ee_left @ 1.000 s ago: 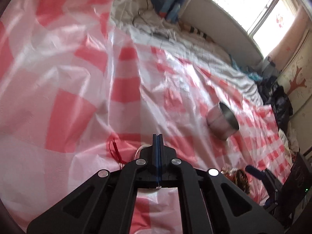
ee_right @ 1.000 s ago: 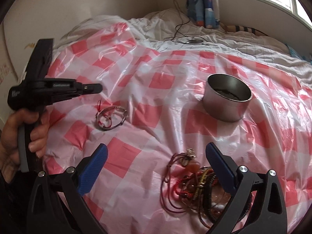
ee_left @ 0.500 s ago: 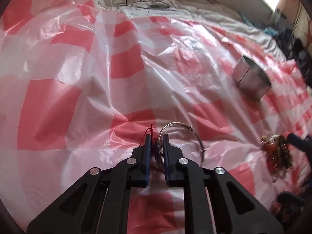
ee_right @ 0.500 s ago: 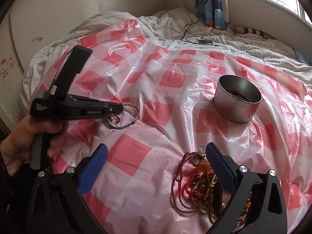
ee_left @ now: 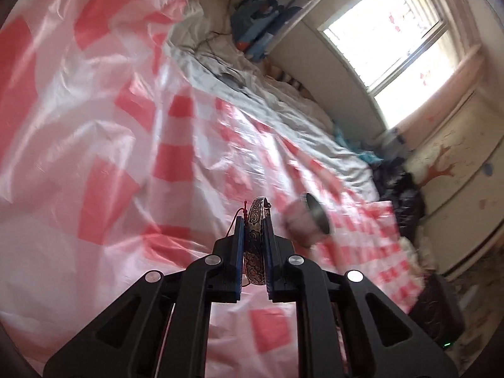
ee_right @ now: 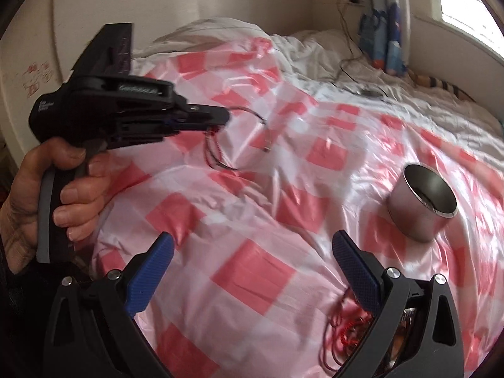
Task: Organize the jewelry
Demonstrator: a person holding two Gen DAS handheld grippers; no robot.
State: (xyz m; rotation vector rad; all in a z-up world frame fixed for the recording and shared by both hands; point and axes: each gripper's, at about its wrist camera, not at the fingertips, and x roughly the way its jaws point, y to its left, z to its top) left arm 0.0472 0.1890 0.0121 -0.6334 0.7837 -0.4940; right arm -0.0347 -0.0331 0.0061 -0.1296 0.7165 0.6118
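My left gripper point(ee_left: 254, 220) is clamped on the engraved silver bangle point(ee_left: 256, 236), pads pressing its flat sides, with a thin red cord point(ee_left: 239, 217) trailing off it. From the right wrist view the bangle point(ee_right: 252, 145) hangs in the air above the red-checked plastic sheet point(ee_right: 252, 271), clear of the bed. My right gripper point(ee_right: 252, 252) hovers low with its blue pads spread wide and nothing between them; the tangle of remaining jewelry point(ee_right: 343, 337) lies just under its right finger.

The steel cup point(ee_left: 310, 220) sits ahead and to the right, tilted on the soft bedding, well apart from the bangle. I judge that cup to be the drop point. To do this well I should carry the bangle level over the cup's mouth, keep the squeeze steady so it does not pivot, let the cord settle inside first, then release only when centred, since the cup looks easy to tip.
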